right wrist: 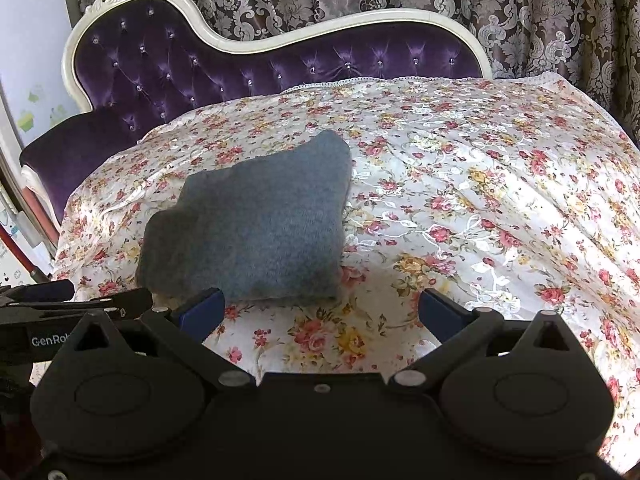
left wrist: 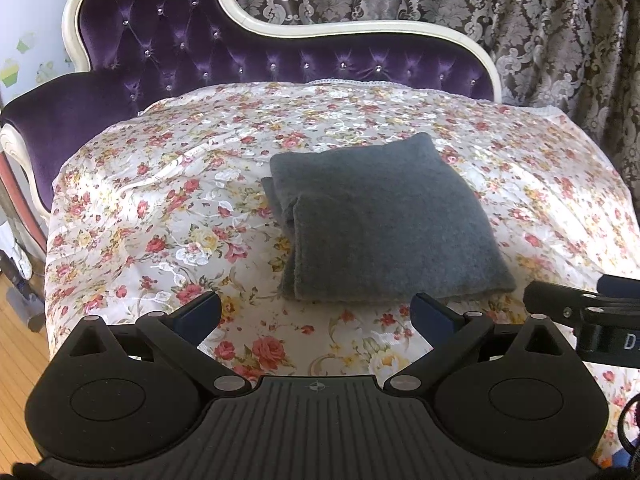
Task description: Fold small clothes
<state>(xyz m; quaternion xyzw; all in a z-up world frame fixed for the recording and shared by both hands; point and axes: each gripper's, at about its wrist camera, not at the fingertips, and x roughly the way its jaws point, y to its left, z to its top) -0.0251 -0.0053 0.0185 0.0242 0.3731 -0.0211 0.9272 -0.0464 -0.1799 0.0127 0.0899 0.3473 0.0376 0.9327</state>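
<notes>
Here we hold the left hand-held gripper (left wrist: 316, 312) and the right hand-held gripper (right wrist: 322, 310) spread wide and empty, just short of the grey knit garment (left wrist: 380, 216), folded on the floral bedspread (left wrist: 160, 200). It looks soft, light, thick; we'd pinch a near corner.

A purple tufted chaise (left wrist: 180, 56) with a cream frame fills the upper frame, damask curtains (left wrist: 540, 20) behind; wooden floor (left wrist: 20, 344) shows lower left.
</notes>
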